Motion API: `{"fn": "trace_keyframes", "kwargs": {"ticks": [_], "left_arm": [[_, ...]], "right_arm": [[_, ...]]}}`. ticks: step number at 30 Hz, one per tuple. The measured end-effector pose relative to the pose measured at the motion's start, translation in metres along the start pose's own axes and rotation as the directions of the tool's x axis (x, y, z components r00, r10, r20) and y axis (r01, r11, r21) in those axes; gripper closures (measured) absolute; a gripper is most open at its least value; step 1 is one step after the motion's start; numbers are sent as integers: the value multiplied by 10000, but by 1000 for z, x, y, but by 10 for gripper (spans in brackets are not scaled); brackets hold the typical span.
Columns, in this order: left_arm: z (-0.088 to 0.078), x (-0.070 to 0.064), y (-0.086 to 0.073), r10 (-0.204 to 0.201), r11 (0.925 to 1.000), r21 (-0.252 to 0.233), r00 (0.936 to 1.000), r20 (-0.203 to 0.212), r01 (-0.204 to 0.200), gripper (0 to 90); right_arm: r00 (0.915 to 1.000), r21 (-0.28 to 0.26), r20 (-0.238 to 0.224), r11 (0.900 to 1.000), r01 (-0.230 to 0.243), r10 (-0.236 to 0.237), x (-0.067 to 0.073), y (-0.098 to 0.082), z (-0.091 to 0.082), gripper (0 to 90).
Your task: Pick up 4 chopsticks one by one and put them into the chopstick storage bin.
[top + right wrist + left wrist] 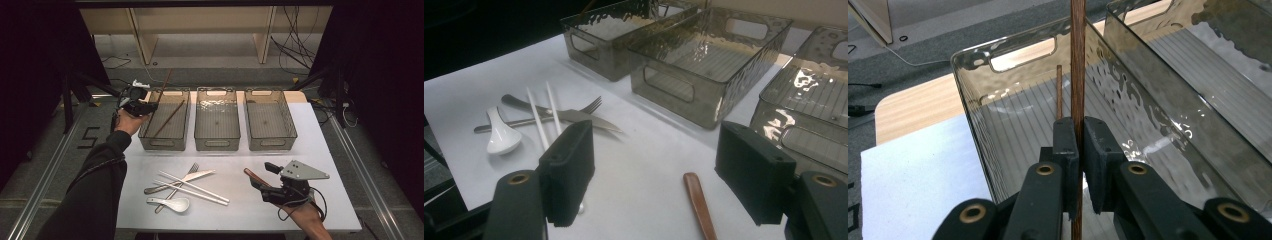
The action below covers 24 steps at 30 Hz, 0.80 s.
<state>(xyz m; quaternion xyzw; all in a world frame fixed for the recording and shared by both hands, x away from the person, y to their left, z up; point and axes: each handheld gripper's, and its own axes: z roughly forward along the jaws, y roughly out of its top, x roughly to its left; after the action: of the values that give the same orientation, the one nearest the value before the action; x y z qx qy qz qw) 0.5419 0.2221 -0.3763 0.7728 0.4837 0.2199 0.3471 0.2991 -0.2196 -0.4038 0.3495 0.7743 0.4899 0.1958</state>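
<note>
Left gripper (1079, 145) of yours pinches a brown chopstick (1078, 60) upright over the left bin (973, 57), ready to drop beside its mate (1059, 90) already inside; your right gripper (654, 175), right of that bin, gapes wide above the brown spoon (699, 205), poised to grab it

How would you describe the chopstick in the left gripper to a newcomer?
Three clear bins stand in a row; find the left bin. The brown chopstick stands upright above it, clamped in the left gripper. Its twin lies slanted inside.
</note>
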Motion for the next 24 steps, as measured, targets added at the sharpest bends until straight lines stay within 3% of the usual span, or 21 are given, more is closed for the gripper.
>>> {"fn": "trace_keyframes", "kwargs": {"ticks": [8, 14, 19, 24], "left_arm": [[4, 0, -5, -47, 9997, 235, 10000, 68, 45, 821], [-6, -3, -5, -217, 9997, 151, 9991, 369, 212, 612], [-28, -11, -4, -593, 9982, -56, 9951, 796, 599, 471], [-50, -20, -10, -480, 9987, -99, 9927, 1106, 494, 387]], "right_arm": [[10000, -13, 7, 10000, 1, -1, 0, 0, 0, 325], [10000, -6, 17, 10000, -1, 1, 0, 0, 0, 326], [10000, 2, 19, 10000, -7, 7, 1, 0, 0, 326], [10000, 34, -24, 10000, 7, -6, 1, 0, 0, 326]]}}
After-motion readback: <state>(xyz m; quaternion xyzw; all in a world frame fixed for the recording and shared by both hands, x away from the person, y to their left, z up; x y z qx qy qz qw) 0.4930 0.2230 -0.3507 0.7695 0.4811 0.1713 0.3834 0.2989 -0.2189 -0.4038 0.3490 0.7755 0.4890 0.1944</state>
